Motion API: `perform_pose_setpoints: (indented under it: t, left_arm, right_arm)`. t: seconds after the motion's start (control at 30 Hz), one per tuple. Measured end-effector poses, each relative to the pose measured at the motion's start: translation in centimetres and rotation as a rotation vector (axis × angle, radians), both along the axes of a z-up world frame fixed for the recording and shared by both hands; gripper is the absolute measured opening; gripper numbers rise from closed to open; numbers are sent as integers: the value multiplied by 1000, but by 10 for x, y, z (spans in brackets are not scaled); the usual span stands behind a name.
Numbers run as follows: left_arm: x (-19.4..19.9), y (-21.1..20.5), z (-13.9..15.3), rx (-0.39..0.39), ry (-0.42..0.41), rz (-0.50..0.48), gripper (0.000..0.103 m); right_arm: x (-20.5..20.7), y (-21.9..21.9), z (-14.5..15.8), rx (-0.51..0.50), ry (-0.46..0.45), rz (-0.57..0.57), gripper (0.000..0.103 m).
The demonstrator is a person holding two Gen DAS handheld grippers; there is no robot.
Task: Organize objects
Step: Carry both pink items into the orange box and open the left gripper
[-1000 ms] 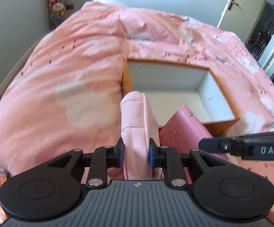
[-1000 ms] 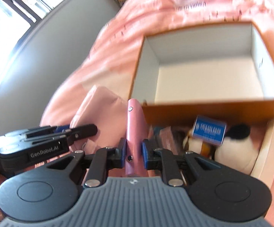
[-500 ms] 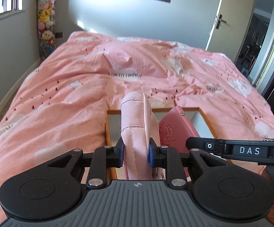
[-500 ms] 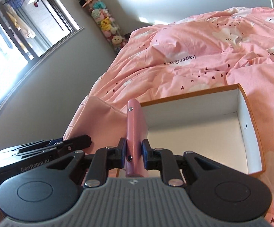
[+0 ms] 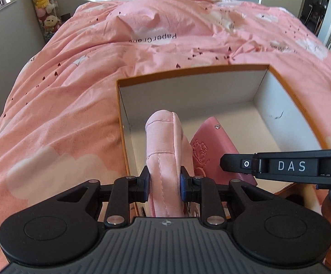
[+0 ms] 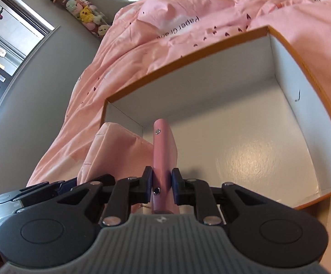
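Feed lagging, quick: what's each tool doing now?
Left tool: shut on pouch.
Right tool: shut on wallet.

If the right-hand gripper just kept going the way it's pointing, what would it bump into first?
Probably the white floor of the open box. The right gripper is shut on a pink wallet and points down into the box, with nothing else in that line. The wallet's tip would likely touch first, though depth is hard to judge.

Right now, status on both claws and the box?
Left claw shut on pink fabric pouch. Right claw shut on pink wallet. Both over the open box; box floor bare, nothing in the way.
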State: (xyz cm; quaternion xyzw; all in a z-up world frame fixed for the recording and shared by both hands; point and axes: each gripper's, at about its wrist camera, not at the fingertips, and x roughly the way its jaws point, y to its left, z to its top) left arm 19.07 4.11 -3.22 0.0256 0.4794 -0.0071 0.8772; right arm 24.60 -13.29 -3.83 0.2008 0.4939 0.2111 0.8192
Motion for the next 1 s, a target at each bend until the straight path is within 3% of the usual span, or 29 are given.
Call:
perform_pose_setpoints:
  t: [0.2,0.37,0.5,0.6,0.63,0.83,1.0]
  left_arm:
    - [0,-8,-16,75,26,-3,29]
    - [4,-10,-24,70,72,-18,37]
    - [2,-9,-29,8,108,-76,49]
    - [-4,-4,-25,-37,96,-99,55]
    - [-8,-2,-22,-52,87,-103,61]
    - [-30,24,12,-136,-7,-99,64]
    - [-34,50,25,-177,-51,2,66]
  right_arm:
    - [8,7,-21,16,53,4,18]
    - [11,19,-27,-29,52,34,18]
    - [13,30,-33,-86,60,74,18]
    - [16,36,-33,-98,61,89,19]
    - [16,37,-34,-103,60,94,19]
    - [9,48,-25,-177,-3,126,19]
    - [6,64,-15,-216,-65,193,19]
